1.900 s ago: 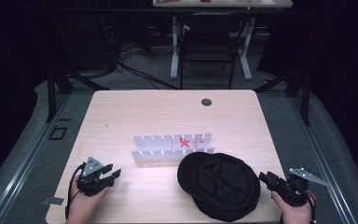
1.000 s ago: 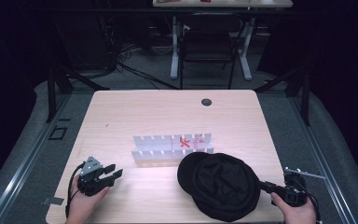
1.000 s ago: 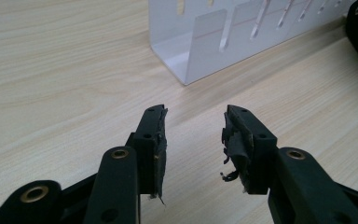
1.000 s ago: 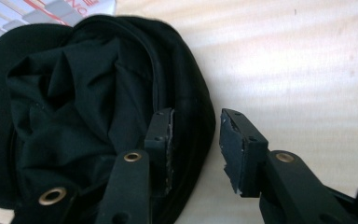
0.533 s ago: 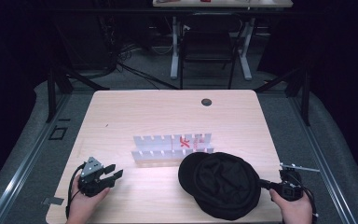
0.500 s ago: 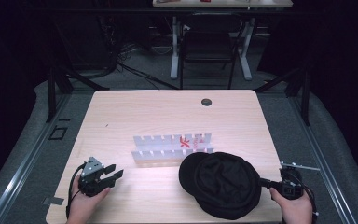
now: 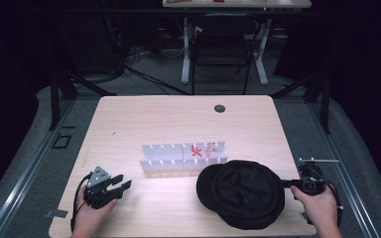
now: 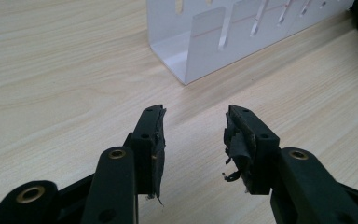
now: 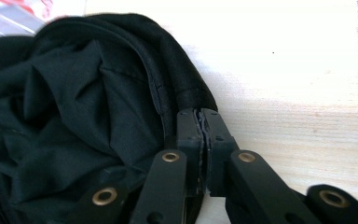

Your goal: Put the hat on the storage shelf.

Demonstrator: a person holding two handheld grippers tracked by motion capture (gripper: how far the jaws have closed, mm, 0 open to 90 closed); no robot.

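right hand-held gripper (image 9: 204, 122) has just clamped shut on the rim of the black cap (image 7: 243, 192), thin fabric pinched btwn the pads. the cap has slid a bit toward the counter's (image 7: 178, 119) right edge & sits at the near right corner, just in front of the white slotted rack (image 7: 183, 157). looks like a drag/lift has started. left hand-held gripper (image 8: 193, 135) sits w/ jaws apart, empty, near left corner.

Matte black two-jaw left gripper (image 8: 193, 140) shows brass-ringed pivots and frayed black pad tape; grey three-cornered plate on top. The matching black right gripper (image 9: 203, 135) trails, apparently, a dark cable.
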